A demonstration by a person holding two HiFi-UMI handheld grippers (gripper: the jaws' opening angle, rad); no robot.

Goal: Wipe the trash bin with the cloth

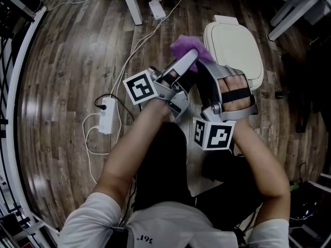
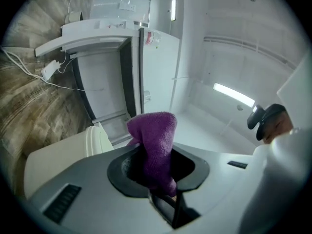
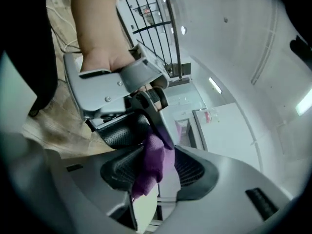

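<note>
- The cloth (image 2: 156,135) is a purple terry piece with a soft nap, bunched into a rounded lump with a narrower tail hanging below.
- The left gripper (image 1: 190,60) is closed on the cloth. In its own view the two black pads pinch the lower tail, and the bunched upper part stands up beyond the jaws.
- The left gripper's shells are smooth grey plastic with curved, scooped edges, and its pads are dark and finely textured.
- The right gripper (image 3: 155,173) stands with its jaws apart. The cloth hangs in the gap between its black dimpled pads and brushes the left pad, but nothing squeezes it.
- In the right gripper view the left gripper's narrow jaw tips come in from above and hold the top of the cloth.
- A black-and-white marker cube sits on each gripper, and black straps cross the right hand (image 1: 235,89).
- The trash bin (image 1: 234,48) stands on the floor to the far right, just beyond the two grippers. Its cream lid is a smooth, matte rounded rectangle with a raised rim.
- The cloth is held in the air near the bin's left edge; whether it touches the lid cannot be told.
- The floor (image 1: 67,61) is dark wooden planks with visible grain and a slight sheen.
- A white power strip (image 1: 107,115) with thin looping white cables lies on the floor to the left.
</note>
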